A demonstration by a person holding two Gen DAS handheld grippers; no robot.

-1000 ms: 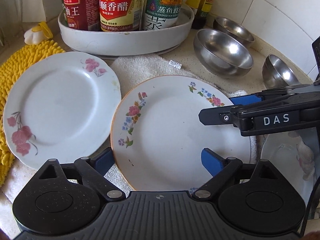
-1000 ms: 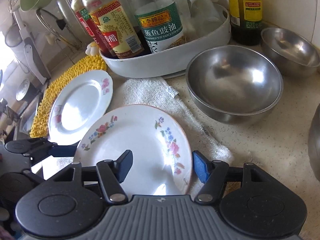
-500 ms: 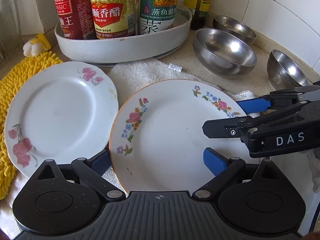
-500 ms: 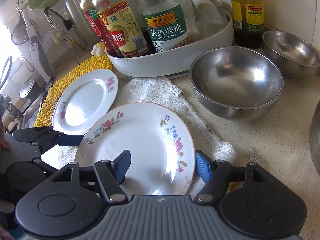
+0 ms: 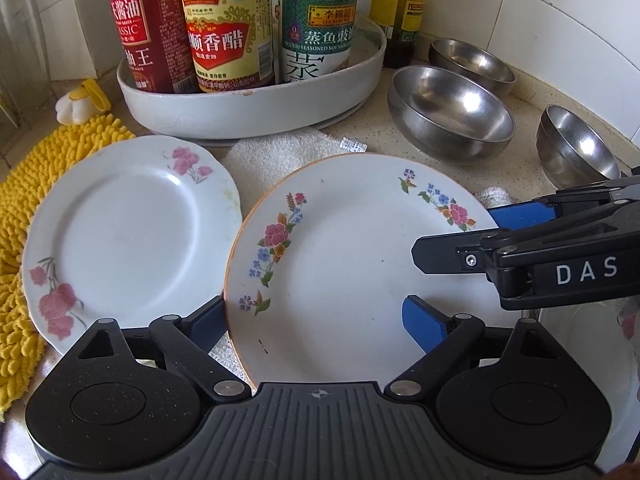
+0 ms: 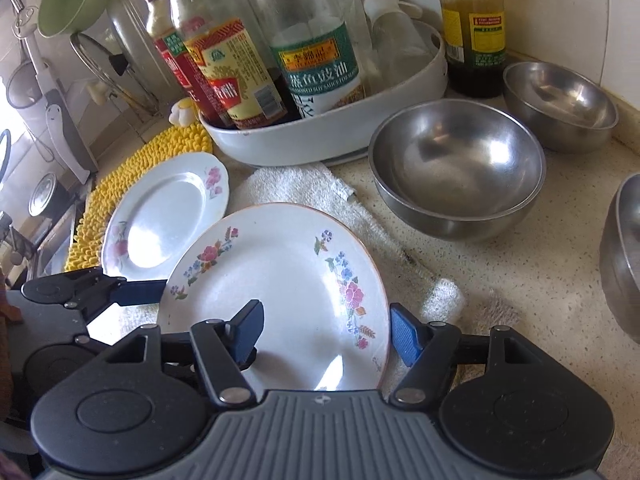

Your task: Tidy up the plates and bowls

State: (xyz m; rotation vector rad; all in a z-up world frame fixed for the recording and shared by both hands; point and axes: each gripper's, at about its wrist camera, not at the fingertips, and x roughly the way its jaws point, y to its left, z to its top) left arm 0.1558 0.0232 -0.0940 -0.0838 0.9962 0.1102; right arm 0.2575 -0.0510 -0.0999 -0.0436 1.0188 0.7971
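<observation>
Left gripper (image 5: pixel 316 316): we hold it with jaws spread wide, one blue pad under the left rim of the orange-rimmed white plate with multicoloured flowers (image 5: pixel 352 268), the other pad above the plate's face; nothing is pinched.
Right gripper (image 6: pixel 326 332): we hold it with jaws parted too, straddling the right edge of the same plate, one pad over its face, one just outside the rim; no grasp.
Flowered plate: it lies tilted, its far edge on the white terry towel (image 5: pixel 276 156), between our two grippers.
Second plate: the white scalloped plate with pink flowers (image 5: pixel 124 232) lies to the left, partly on the yellow chenille mat (image 5: pixel 28 208); its right edge lies close to the flowered plate, and we cannot tell whether they touch.
Bowls: the large stainless steel bowl (image 6: pixel 456 168) sits upright on the speckled countertop (image 6: pixel 520 276), right of the towel; a smaller steel bowl (image 6: pixel 560 104) stands behind it by the tiled wall; a third steel bowl (image 5: pixel 576 148) sits further right, near the right gripper.
Tray: the round white tray (image 5: pixel 256 108) behind the plates holds sauce bottles (image 5: pixel 224 28).
</observation>
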